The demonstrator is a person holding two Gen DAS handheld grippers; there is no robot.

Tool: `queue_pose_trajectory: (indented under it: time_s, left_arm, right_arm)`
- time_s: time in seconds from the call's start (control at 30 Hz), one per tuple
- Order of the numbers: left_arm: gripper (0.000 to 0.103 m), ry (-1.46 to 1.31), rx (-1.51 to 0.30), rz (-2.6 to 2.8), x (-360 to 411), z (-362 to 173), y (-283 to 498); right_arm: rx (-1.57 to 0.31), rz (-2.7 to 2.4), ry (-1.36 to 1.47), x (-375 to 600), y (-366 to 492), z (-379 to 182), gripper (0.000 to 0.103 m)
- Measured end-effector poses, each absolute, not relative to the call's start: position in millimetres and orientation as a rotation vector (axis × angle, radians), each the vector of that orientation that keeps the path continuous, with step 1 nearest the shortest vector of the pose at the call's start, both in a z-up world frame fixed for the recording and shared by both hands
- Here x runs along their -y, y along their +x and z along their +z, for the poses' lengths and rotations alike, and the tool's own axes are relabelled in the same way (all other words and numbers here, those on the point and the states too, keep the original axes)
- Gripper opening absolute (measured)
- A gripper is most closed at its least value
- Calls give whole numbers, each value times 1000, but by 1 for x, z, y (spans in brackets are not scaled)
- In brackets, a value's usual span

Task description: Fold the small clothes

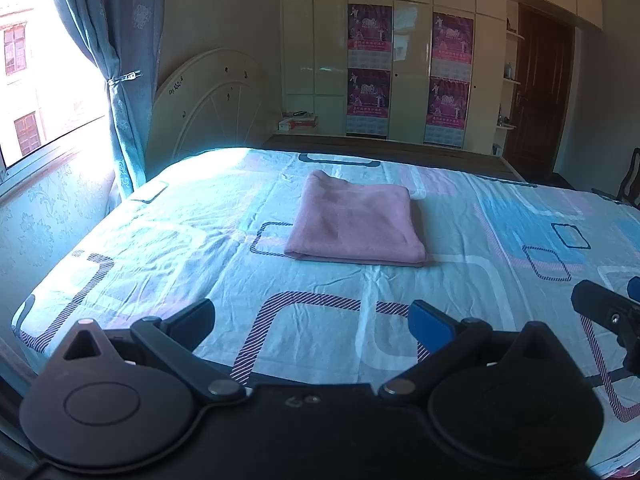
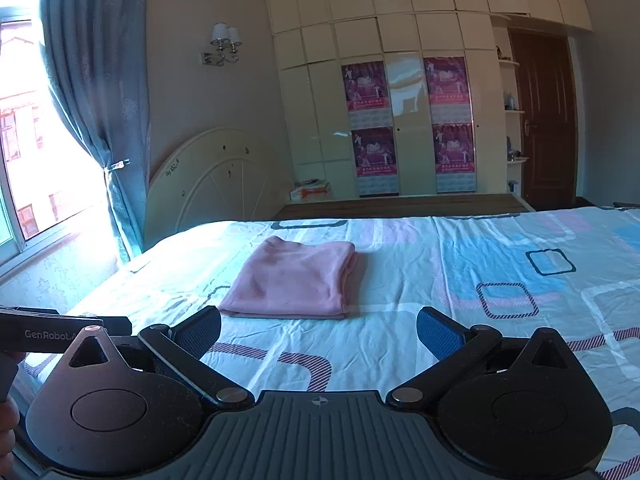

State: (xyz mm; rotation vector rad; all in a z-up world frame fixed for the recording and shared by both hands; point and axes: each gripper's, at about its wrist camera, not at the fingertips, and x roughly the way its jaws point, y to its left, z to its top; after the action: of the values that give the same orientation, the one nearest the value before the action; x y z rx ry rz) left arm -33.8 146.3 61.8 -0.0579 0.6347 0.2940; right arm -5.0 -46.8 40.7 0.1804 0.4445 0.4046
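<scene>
A pink garment point(image 1: 354, 222) lies folded into a flat rectangle on the patterned bed sheet point(image 1: 180, 240). In the right wrist view the pink garment point(image 2: 294, 280) sits just ahead and left of centre. My left gripper point(image 1: 312, 320) stands open near the bed's front edge, well short of the garment, with nothing between its fingers. My right gripper point(image 2: 318, 334) is open too, close in front of the garment's near edge and not touching it. The right gripper's body point(image 1: 608, 312) shows at the far right of the left wrist view.
The bed sheet point(image 2: 480, 320) stretches wide to the right. A window and teal curtain point(image 1: 116, 80) stand at the left, a round headboard point(image 1: 212, 104) and cream wardrobe point(image 1: 400, 68) behind the bed, a brown door point(image 1: 544, 88) at the back right. A hand point(image 2: 8, 420) shows at the left edge.
</scene>
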Motion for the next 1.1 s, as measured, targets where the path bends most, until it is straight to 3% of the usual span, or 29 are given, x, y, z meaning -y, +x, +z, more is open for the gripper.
queue_pose_trajectory:
  time_s: [1.1]
  left_arm:
    - [103,-61,-652,294,-151,61,-24]
  right_arm:
    - [-472,406,200,39,3,37,103]
